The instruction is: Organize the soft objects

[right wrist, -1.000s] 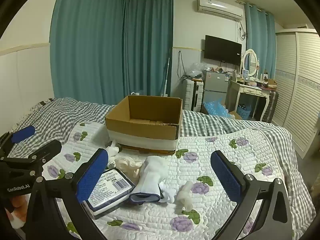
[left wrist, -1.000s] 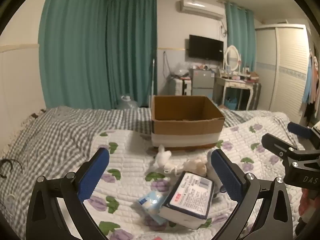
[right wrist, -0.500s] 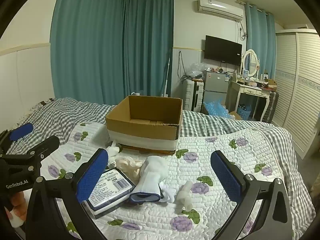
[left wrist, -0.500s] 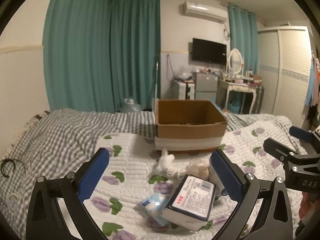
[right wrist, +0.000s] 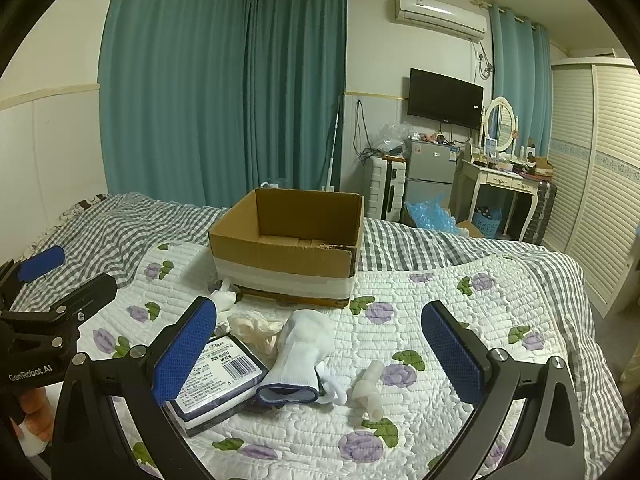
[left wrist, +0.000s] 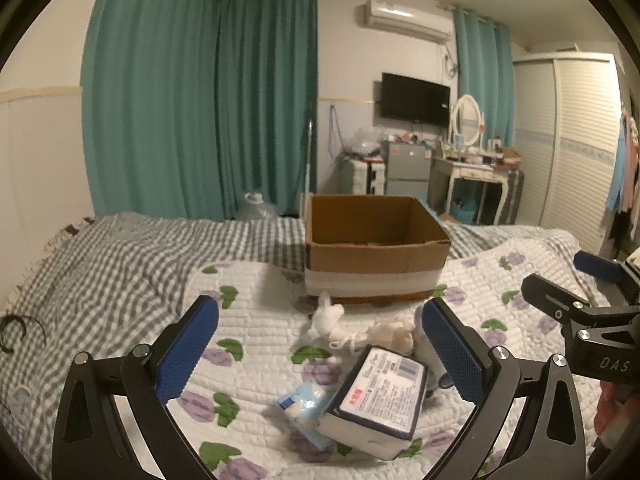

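An open cardboard box stands on the quilted bed. In front of it lie soft items: a tissue pack with dark blue edges, a small light blue packet, a white sock with a blue cuff, a cream cloth, a white bundle and a small white roll. My left gripper is open and empty above the tissue pack. My right gripper is open and empty above the sock.
The bed has a white floral quilt over a grey checked blanket. Teal curtains, a dresser, a small fridge and a wardrobe stand beyond the bed. A black hair band lies at the far left.
The left gripper has tilted up and shifted slightly left, so the box and items sit lower in its view. The right gripper has barely moved. Both stay open.
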Tool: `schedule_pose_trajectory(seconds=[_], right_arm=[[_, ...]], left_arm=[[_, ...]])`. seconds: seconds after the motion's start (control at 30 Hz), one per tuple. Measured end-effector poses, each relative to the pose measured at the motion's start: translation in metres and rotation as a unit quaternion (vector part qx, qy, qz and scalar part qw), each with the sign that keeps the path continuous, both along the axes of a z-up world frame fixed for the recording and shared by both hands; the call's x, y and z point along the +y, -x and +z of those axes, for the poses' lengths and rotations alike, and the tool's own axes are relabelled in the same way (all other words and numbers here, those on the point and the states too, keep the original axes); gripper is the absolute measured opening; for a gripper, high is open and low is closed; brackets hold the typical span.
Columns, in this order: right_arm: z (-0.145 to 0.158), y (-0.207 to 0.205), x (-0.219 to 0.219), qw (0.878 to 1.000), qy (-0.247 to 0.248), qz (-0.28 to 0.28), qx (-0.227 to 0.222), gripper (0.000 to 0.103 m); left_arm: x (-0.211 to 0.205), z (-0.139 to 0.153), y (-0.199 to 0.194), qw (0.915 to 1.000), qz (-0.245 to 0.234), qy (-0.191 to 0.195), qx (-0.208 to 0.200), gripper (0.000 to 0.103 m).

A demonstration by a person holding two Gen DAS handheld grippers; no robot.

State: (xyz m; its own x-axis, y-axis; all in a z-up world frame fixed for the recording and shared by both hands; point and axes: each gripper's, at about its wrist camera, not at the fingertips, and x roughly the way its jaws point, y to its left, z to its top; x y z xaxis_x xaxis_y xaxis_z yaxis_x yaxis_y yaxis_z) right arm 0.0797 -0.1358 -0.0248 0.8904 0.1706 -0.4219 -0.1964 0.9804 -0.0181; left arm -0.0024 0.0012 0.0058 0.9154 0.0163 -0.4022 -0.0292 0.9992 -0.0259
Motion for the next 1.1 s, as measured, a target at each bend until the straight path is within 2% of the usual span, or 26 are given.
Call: schedule_pose_trajectory(seconds=[1.1], right_arm=[[-0.0089,-0.0054,0.005,1.0,0.011,0.006,0.02,0.103]], left_arm=[[-0.0015,-0.0106,-0.002,0.9999,-0.007,0.006,0.008,0.103]])
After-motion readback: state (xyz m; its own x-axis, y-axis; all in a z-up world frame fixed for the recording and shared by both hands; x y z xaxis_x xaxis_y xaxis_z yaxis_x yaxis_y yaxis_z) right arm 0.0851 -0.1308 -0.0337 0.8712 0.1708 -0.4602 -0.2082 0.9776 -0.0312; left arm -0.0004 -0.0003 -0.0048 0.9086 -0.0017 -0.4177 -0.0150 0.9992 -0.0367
